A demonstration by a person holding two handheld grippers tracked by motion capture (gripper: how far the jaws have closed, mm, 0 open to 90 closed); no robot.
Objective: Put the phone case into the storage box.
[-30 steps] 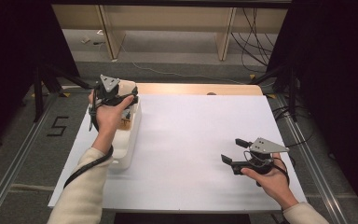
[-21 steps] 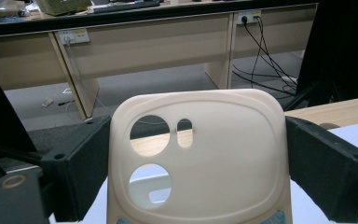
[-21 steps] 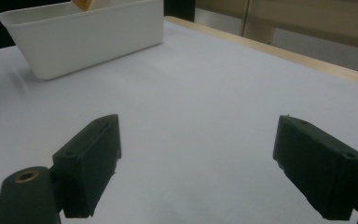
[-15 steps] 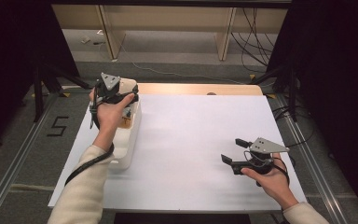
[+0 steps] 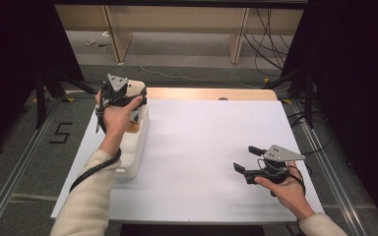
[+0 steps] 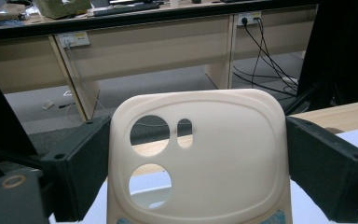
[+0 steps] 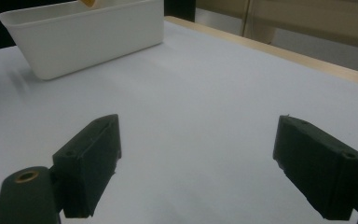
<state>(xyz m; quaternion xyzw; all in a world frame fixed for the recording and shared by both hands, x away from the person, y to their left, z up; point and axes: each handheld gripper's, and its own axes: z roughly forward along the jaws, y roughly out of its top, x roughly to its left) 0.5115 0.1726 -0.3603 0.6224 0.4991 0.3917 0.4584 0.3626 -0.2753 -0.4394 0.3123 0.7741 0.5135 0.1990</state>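
Phone case [image 6: 200, 158], cream, with camera cut-outs, held upright between the fingers of the left gripper [image 5: 120, 96]. In the left gripper view the two black fingers [image 6: 81, 163] press against the case's side edges, so the grip is closed on the case across its width. In the high view the case [image 5: 135, 89] sits raised above the far end of a white bin [image 5: 137, 147] that lies along the left edge of the bench [image 5: 206, 147]; something orange-brown shows inside the bin under the hand, too small to identify.

Right gripper [image 5: 248, 162] low over the bare white sheet at the near right of the bench, well apart from the bin. In the right gripper view its fingers [image 7: 91, 158] stand wide open with nothing between them, and the bin [image 7: 88, 35] lies beyond on the sheet.

Progress, as judged from this arrangement: the case is out of the bin and secured in one gripper, so the pick appears done. What remains is unclear in direction; the case must either be set on the open sheet or passed to the waiting right gripper, and no case lies on the sheet yet. The work therefore reads as early to mid-course, with the placing step not yet begun.
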